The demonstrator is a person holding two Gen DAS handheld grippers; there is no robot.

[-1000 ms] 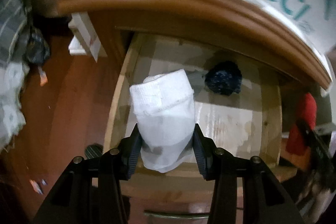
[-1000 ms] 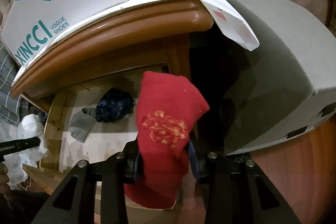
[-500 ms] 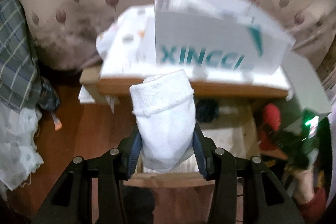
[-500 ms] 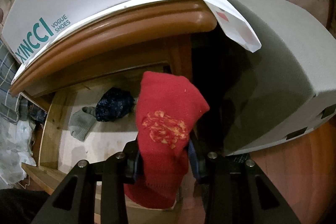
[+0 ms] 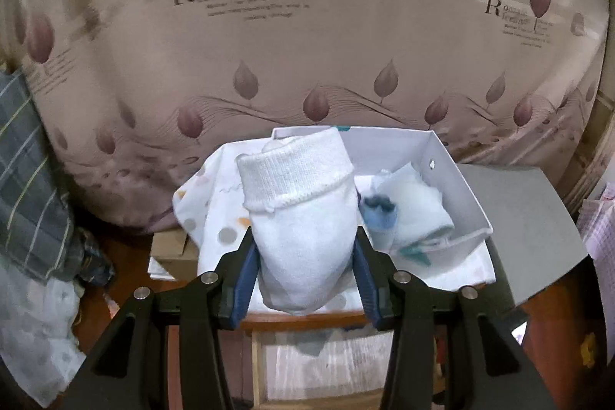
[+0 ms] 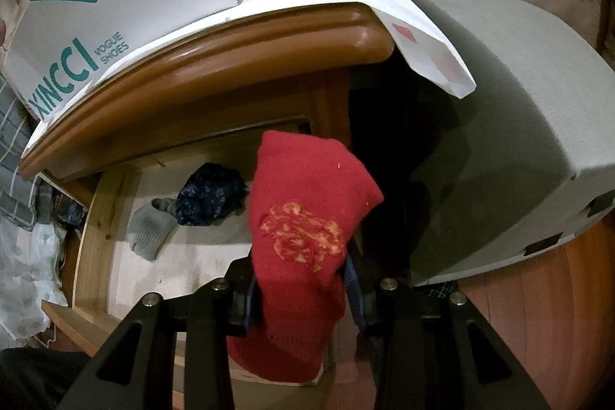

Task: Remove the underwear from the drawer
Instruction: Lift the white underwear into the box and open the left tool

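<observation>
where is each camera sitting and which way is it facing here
Left wrist: rides the left tongs, raised, facing the curtain and looking down into the open shoe box; shows both fingers clamping a white sock.
Right wrist: rides the right tongs, low, facing down into the open drawer; shows both fingers clamping a red sock.
Shared: shoe box, nightstand, drawer.
</observation>
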